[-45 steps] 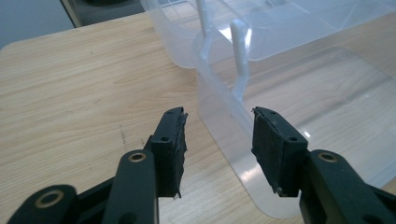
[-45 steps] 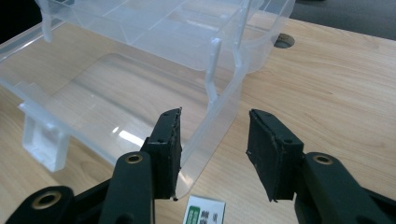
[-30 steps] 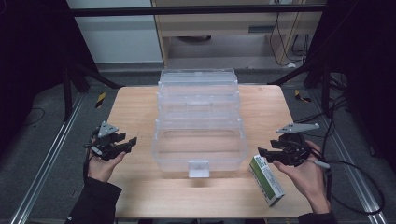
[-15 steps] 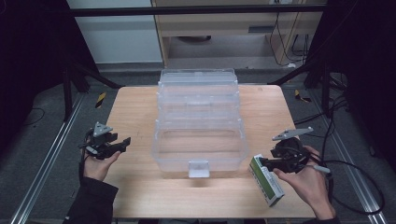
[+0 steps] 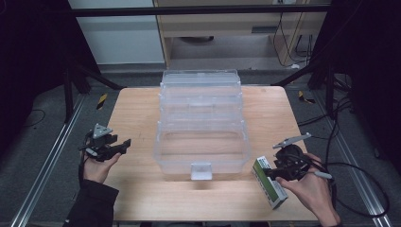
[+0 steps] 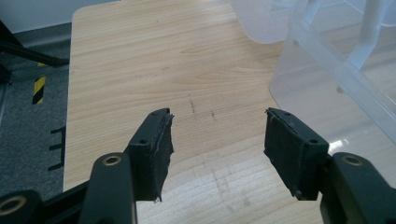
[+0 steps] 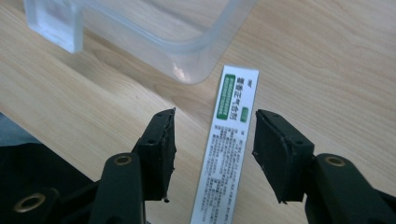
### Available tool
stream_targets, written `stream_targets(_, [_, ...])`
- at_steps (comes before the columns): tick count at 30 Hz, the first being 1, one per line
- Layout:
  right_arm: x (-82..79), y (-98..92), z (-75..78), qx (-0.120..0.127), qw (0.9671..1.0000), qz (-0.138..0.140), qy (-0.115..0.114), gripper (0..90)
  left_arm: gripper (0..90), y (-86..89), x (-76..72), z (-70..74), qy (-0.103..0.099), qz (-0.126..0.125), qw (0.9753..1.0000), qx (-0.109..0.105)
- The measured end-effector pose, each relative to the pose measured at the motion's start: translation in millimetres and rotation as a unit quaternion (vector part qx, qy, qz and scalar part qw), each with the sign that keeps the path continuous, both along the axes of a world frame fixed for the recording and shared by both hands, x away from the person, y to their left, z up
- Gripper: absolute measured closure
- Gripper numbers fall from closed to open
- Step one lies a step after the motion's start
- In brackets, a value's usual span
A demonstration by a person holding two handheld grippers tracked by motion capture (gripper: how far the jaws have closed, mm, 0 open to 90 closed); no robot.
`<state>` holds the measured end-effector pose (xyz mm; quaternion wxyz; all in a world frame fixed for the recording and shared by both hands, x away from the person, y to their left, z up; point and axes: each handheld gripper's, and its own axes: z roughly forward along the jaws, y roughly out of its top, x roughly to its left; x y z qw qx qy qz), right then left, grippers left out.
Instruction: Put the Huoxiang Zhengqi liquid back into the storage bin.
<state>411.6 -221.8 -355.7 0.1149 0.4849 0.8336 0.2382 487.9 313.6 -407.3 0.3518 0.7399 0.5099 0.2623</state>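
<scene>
Near the front right edge of the counter [image 5: 142, 198] lies the green-and-white box [image 5: 269, 183], flat on the wood. The right tongs [image 7: 212, 140] stand open astride it — one jaw on each side, neither touching. Just beyond its far end curves the front corner of the clear plastic bin [image 5: 202, 146], nothing visible inside; more clear bins sit behind it. On the left, the left tongs [image 6: 217, 140] gape open over bare wood — free room runs out to the counter's left edge.

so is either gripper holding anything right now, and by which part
Nothing is held. The right gripper is open astride the green and white box, not touching; the left gripper is open over bare table.
</scene>
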Motion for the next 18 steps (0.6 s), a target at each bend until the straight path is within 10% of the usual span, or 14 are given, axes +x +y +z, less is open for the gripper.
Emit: stream_targets(18, [-4.4,-6.0,-19.2,-0.011,0.9988,-0.004,0.048,49.0,40.8,-0.5,0.4,-0.5,0.002,0.001,1.0,0.004])
